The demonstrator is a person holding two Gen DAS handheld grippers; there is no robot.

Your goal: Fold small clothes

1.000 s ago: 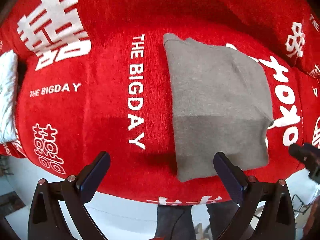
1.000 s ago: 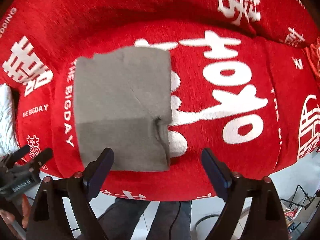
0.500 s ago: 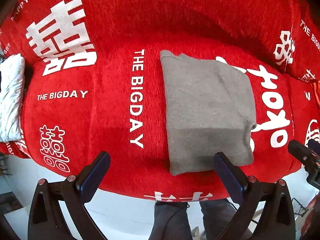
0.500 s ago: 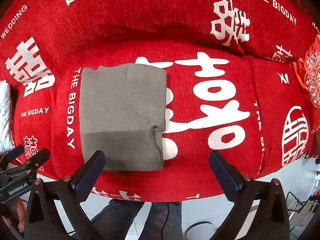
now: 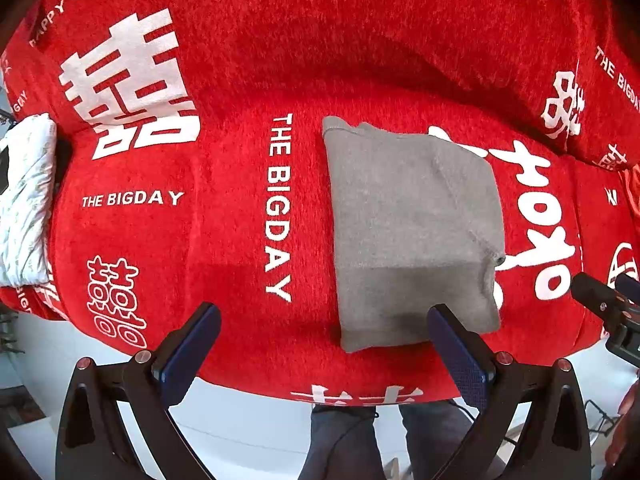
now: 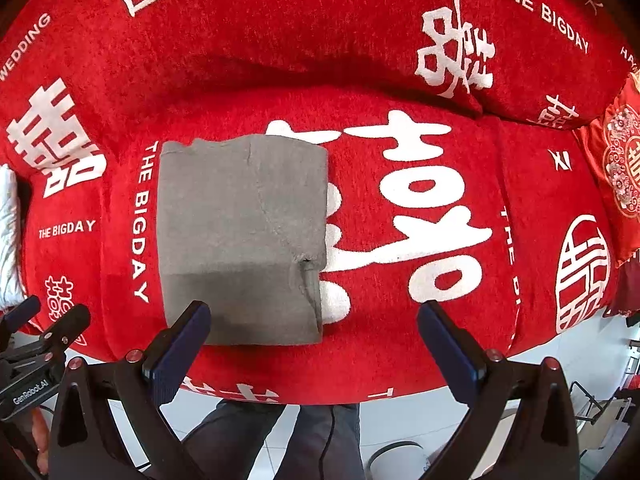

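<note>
Nearest, the left gripper (image 5: pixel 324 344) and right gripper (image 6: pixel 314 340) both hang released, jaws wide, grasping nothing. Beyond them the grey knitted garment (image 6: pixel 240 236) lies folded into a neat rectangle on the red sofa cover with white lettering (image 6: pixel 400 80), long axis running from the front edge toward the backrest. Folding looks finished; perhaps only tidying remains.

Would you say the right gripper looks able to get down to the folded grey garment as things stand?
Probably yes: the right gripper hangs open above the folded grey garment, which lies alone on the red cover with nothing between them.
</note>
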